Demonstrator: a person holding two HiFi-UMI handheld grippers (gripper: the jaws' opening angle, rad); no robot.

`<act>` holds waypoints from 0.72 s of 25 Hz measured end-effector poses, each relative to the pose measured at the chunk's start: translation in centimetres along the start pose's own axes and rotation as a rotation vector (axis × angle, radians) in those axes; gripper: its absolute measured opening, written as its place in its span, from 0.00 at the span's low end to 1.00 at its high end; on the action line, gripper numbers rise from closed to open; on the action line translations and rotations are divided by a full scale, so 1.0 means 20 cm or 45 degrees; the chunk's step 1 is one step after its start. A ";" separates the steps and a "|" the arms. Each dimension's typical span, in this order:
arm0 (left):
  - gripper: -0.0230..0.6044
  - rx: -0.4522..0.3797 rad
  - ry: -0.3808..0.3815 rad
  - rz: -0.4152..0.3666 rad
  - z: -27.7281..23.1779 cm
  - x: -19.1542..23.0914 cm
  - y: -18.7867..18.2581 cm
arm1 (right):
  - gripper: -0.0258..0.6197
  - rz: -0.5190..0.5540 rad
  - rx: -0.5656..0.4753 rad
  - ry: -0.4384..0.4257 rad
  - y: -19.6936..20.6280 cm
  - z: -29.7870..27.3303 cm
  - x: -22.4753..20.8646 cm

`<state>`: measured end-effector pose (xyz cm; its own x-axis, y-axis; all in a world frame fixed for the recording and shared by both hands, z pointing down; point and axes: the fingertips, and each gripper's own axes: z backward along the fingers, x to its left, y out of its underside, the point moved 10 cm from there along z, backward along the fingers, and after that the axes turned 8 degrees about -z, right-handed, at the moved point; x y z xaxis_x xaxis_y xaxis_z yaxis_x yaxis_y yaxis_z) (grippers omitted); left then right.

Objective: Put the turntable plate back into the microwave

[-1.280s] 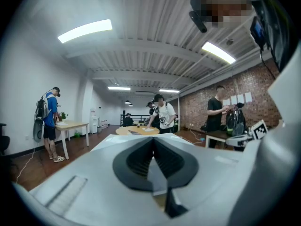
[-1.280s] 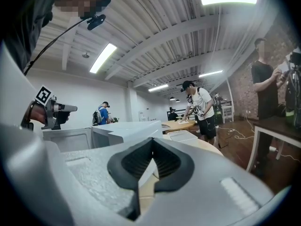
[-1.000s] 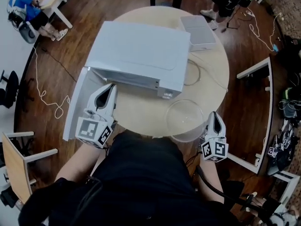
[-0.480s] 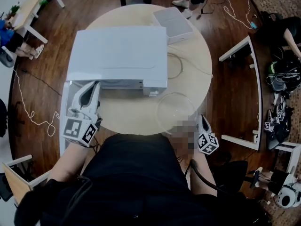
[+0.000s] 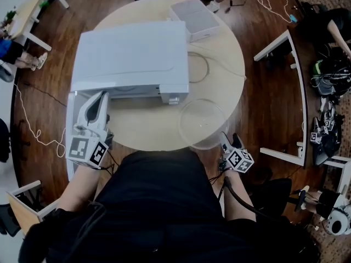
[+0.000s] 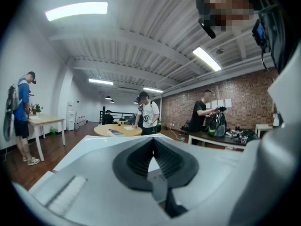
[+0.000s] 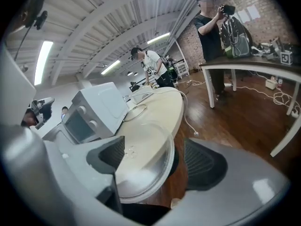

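The clear glass turntable plate (image 5: 202, 123) lies on the round table (image 5: 226, 75), overhanging its near edge. In the right gripper view the plate (image 7: 141, 161) sits between wide jaws that are opening; its rim stands clear of the right pad. My right gripper (image 5: 227, 141) hangs just below that edge. The white microwave (image 5: 131, 56) stands at the back left with its door (image 5: 70, 129) swung out towards me. My left gripper (image 5: 100, 102) is shut, with nothing seen in it, right in front of the microwave beside the door.
A white box (image 5: 196, 17) sits on the table behind the microwave. A cable loop (image 5: 201, 68) lies to the microwave's right. A white frame (image 5: 299, 86) stands on the wooden floor at the right. Several people stand at desks farther off.
My right gripper has dropped from beside the plate to just under the table edge, rolled over, and its jaws have gone from shut to wide apart. The left gripper has hardly moved.
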<state>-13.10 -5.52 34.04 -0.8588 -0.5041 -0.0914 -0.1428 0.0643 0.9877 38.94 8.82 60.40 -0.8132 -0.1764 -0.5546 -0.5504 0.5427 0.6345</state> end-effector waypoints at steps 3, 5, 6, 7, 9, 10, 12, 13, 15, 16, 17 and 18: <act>0.05 0.012 -0.011 -0.008 0.00 -0.02 -0.01 | 0.69 -0.064 0.051 0.008 0.04 -0.04 -0.08; 0.05 0.016 -0.020 -0.023 0.00 -0.03 -0.02 | 0.70 -0.127 0.076 -0.006 0.07 -0.07 -0.11; 0.05 0.018 -0.025 -0.031 0.00 -0.03 -0.03 | 0.70 -0.154 0.083 -0.016 0.07 -0.09 -0.12; 0.05 0.020 -0.030 -0.037 0.00 -0.04 -0.04 | 0.70 -0.173 0.088 -0.023 0.08 -0.10 -0.12; 0.05 0.028 -0.040 -0.049 0.00 -0.05 -0.06 | 0.70 -0.194 0.093 -0.020 0.10 -0.12 -0.14; 0.05 0.034 -0.044 -0.055 0.00 -0.05 -0.06 | 0.70 -0.207 0.097 -0.019 0.11 -0.14 -0.15; 0.05 0.042 -0.054 -0.069 0.01 -0.05 -0.08 | 0.70 -0.234 0.121 -0.038 0.13 -0.17 -0.16; 0.05 0.044 -0.059 -0.077 0.01 -0.06 -0.09 | 0.70 -0.239 0.136 -0.055 0.14 -0.19 -0.16; 0.05 0.049 -0.068 -0.091 0.01 -0.06 -0.11 | 0.70 -0.248 0.154 -0.086 0.15 -0.22 -0.16; 0.05 0.053 -0.070 -0.098 0.01 -0.06 -0.11 | 0.70 -0.262 0.158 -0.093 0.16 -0.23 -0.16; 0.05 0.057 -0.072 -0.103 0.01 -0.07 -0.12 | 0.70 -0.281 0.161 -0.096 0.17 -0.24 -0.16; 0.05 0.062 -0.073 -0.107 0.01 -0.08 -0.12 | 0.70 -0.303 0.162 -0.101 0.17 -0.25 -0.17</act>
<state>-11.57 -4.66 31.77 -0.8693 -0.4594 -0.1825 -0.2382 0.0658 0.9690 38.83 7.26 67.08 -0.6439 -0.2492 -0.7234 -0.6919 0.5933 0.4115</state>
